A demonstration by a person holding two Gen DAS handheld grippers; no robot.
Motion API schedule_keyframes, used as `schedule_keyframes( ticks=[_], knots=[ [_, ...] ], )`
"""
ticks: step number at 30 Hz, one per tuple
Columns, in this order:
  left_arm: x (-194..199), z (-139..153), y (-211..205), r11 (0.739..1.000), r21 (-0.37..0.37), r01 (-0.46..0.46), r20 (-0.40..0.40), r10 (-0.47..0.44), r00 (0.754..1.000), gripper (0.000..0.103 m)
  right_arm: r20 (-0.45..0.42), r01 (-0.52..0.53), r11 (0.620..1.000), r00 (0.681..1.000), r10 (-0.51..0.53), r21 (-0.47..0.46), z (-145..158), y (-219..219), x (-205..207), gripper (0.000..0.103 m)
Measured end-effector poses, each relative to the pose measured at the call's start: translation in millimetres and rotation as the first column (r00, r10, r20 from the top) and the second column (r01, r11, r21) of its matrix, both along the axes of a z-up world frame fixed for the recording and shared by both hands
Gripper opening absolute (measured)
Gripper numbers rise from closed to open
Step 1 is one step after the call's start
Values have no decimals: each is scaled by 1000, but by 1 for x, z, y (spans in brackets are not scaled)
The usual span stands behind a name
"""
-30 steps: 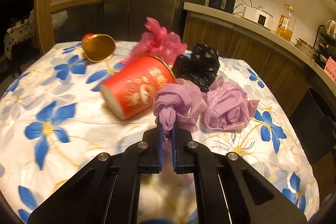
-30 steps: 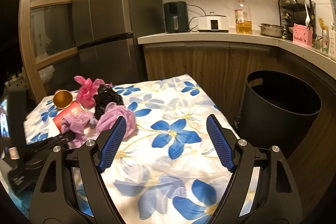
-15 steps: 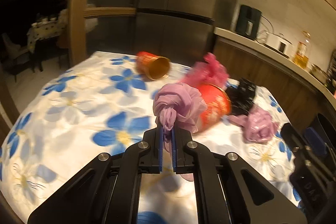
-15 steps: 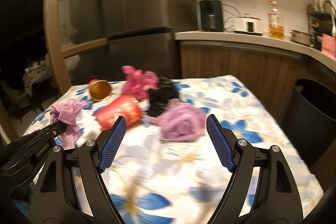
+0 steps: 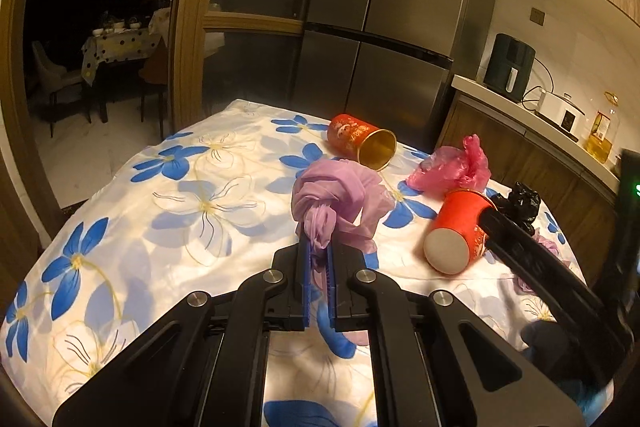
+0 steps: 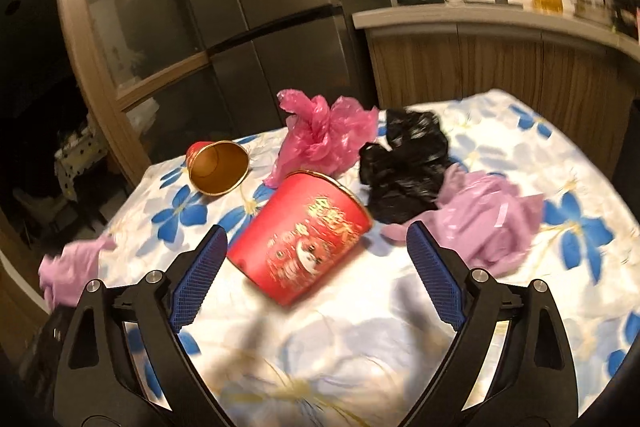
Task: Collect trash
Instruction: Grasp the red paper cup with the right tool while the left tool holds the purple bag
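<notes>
Two views, left wrist first. Left tongs (image 5: 318, 259) are clamped on a crumpled lilac plastic bag (image 5: 340, 203), the wad bunched above the blue pads and lifted off the tabletop (image 5: 120, 227), which wears a white cloth with blue flowers. Small red paper cup with a gold inside (image 5: 362, 141) lies on its side at the far edge, mouth toward the camera. Crumpled pink plastic bag (image 5: 452, 169) sits to its right. Large red paper cup (image 5: 458, 231) lies tipped over nearer, pale base facing the camera. Crumpled black plastic bag (image 5: 520, 205) lies just behind it. One black finger of the right tongs (image 5: 532, 259) crosses the lower right corner, in front of that cup.

Right wrist view, somewhat blurred. Right tongs (image 6: 316, 283) stand wide with jaws opening; nothing is pressed between the pads. Large red paper cup (image 6: 304, 243) lies on the cloth just ahead, between the two fingertips as seen from here. Beyond it: small gold-lined cup (image 6: 218, 167) at left, pink bag (image 6: 324, 137) in the middle, black bag (image 6: 404, 167) at right. Second crumpled lilac bag (image 6: 488, 223) rests on the cloth beside the right finger. Held lilac wad (image 6: 70, 267) shows at the left edge.
</notes>
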State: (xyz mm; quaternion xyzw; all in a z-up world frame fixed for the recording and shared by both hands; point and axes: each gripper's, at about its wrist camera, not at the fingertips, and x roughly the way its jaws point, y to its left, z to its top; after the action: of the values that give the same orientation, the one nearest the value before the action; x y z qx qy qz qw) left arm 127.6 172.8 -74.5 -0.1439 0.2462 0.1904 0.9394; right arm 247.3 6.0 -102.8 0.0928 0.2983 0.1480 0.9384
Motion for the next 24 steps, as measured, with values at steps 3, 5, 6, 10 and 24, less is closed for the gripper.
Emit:
schedule_keyframes(
  ticks=[3, 5, 6, 10, 24],
  knots=[
    [2, -1, 3, 1000, 0, 5, 3, -5, 1000, 6, -37, 15, 1000, 999, -14, 20, -5, 9, 12, 90],
    [3, -2, 5, 1000, -3, 12, 5, -12, 1000, 6, -56, 28, 999, 998, -26, 22, -8, 14, 20, 90],
    [4, -2, 6, 1000, -3, 15, 4, -15, 1000, 6, -63, 31, 999, 998, -29, 25, -9, 15, 23, 90],
    [7, -5, 7, 1000, -9, 24, 2, -24, 1000, 6, -92, 57, 998, 994, -54, 24, -15, 18, 32, 90],
    [10, -7, 7, 1000, -15, 25, -7, -25, 1000, 6, -156, 39, 999, 987, -34, 32, -25, 15, 40, 62]
  ],
)
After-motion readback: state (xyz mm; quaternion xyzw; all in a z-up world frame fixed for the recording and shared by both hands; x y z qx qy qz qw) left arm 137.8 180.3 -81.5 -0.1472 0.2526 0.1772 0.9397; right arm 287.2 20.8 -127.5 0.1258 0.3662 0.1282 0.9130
